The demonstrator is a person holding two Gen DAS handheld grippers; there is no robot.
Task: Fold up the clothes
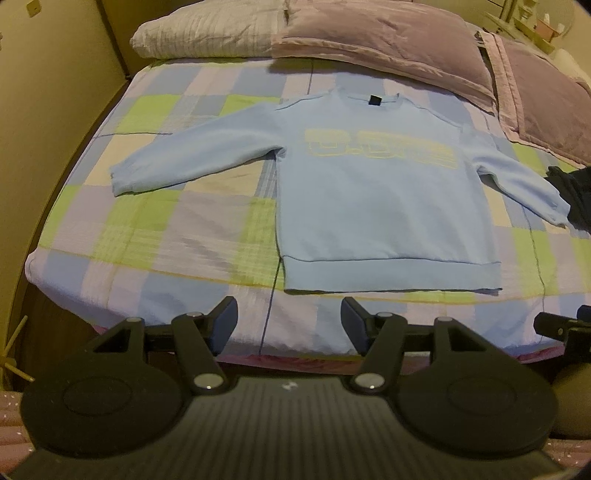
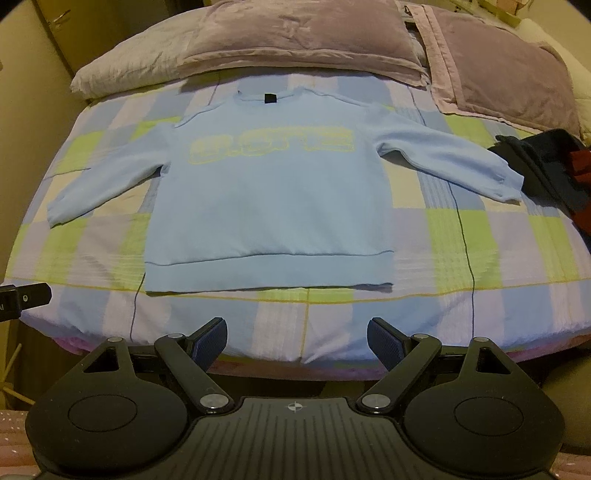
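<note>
A light blue sweatshirt (image 1: 376, 206) (image 2: 266, 199) with yellow lettering lies flat and face up on the bed, both sleeves spread out to the sides, hem toward me. My left gripper (image 1: 289, 321) hangs open at the foot of the bed, just short of the hem's left corner, with nothing between its fingers. My right gripper (image 2: 297, 341) is open too, below the middle of the hem and apart from it. Part of the right gripper (image 1: 561, 326) shows at the right edge of the left wrist view; the left gripper's tip (image 2: 26, 295) shows at the left edge of the right wrist view.
The bed has a checked quilt (image 1: 155, 221) (image 2: 491, 236) in green, lilac and blue. Purple and white pillows (image 1: 369, 37) (image 2: 295, 33) lie at the head. A pile of dark clothes (image 1: 572, 195) (image 2: 554, 173) sits beside the right sleeve's cuff. A wardrobe wall (image 1: 44, 110) stands on the left.
</note>
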